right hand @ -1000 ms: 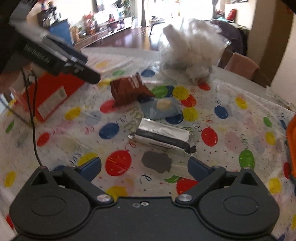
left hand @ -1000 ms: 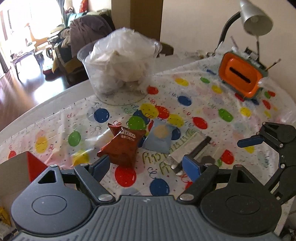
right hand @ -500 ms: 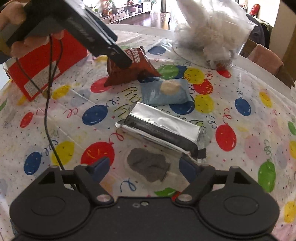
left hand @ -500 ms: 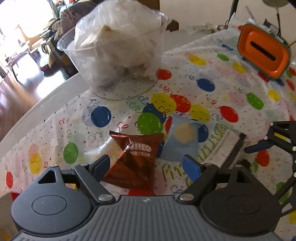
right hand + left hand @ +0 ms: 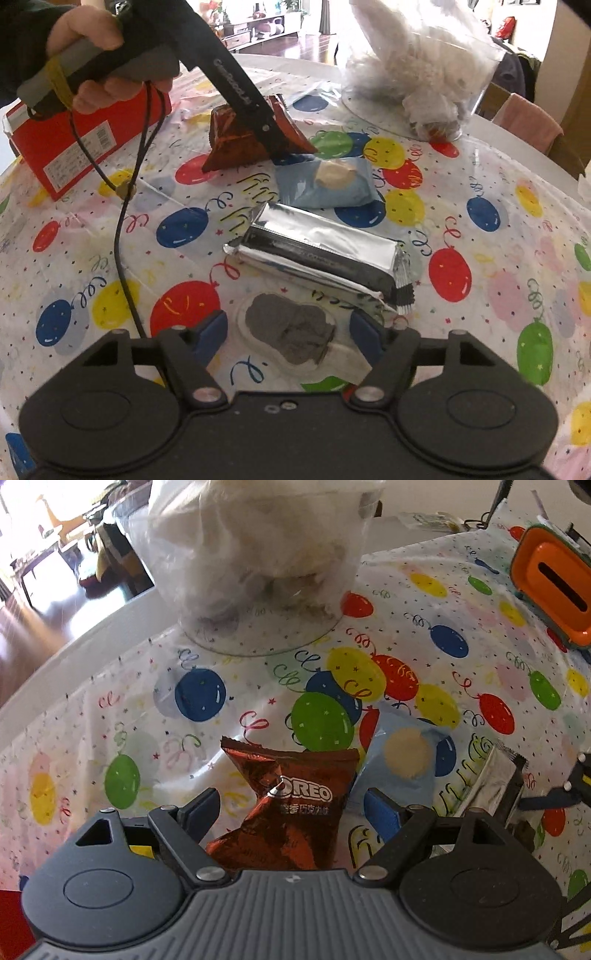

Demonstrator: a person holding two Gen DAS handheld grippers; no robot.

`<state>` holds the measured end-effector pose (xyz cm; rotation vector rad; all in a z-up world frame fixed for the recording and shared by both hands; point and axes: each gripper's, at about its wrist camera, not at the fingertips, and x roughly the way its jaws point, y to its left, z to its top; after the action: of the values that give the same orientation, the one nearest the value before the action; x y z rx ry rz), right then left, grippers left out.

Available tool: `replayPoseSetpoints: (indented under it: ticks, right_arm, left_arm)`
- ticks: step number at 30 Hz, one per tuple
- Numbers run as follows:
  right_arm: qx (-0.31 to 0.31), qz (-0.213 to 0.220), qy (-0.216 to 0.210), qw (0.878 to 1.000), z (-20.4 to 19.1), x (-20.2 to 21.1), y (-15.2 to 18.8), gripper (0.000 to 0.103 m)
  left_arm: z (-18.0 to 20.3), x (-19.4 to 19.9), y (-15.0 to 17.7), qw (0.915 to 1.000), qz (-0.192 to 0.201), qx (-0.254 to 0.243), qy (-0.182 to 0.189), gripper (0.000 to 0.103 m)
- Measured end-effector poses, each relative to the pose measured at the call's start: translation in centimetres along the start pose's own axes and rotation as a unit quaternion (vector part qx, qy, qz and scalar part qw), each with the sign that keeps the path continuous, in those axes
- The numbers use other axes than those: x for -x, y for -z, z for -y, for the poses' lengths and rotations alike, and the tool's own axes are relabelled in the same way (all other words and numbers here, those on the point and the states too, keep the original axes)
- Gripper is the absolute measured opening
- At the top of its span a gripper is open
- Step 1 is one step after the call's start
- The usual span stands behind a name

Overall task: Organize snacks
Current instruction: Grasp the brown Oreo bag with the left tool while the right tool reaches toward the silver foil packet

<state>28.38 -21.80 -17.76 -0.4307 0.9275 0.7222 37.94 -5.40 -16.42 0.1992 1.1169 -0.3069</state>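
Both tools have dropped lower and closer to the snacks than a second ago, and the Oreo bag point(image 5: 291, 805) now fills the gap in front of the left gripper point(image 5: 291, 812). Its jaws are spread wide, one on each side of the brown bag, not yet pinching it. The right gripper point(image 5: 288, 338) is also spread, hovering over a clear packet with a dark cookie point(image 5: 290, 332) that lies between its fingertips on the balloon tablecloth point(image 5: 480, 229).

As for progress, nothing looks sorted yet. Four snacks lie loose on the cloth: the Oreo bag, a pale blue packet point(image 5: 327, 182) just beside it, a silver wrapped bar point(image 5: 321, 254) and the dark cookie packet. A red box point(image 5: 77, 144) stands near the table edge and seems a likely destination, though that is a guess. Every pick and placement remains to be done.
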Motion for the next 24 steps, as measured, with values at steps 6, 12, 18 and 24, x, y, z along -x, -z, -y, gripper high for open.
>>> replayPoseSetpoints:
  ticks: [6,12,18,24]
  right_arm:
    - [-0.018,0.012,0.013,1.000,-0.2,0.3,0.3,0.062]
    - [-0.025,0.017,0.024,0.999,-0.8,0.6,0.5,0.058]
    - [-0.040,0.015,0.042,0.998,-1.2,0.9,0.7,0.058]
    - [-0.063,0.021,0.050,0.997,-2.0,2.4,1.1,0.058]
  left_arm:
    - [-0.4,-0.7,0.1,0.9997,-0.010,0.020,0.005,0.059]
    - [-0.7,-0.1,0.5,0.9993,-0.002,0.038,-0.002,0.044]
    - [-0.5,1.4,1.6,0.9985,0.012,0.052,-0.007,0.041]
    - [0.0,4.2,3.3,0.9970,0.030,0.071,0.006,0.041]
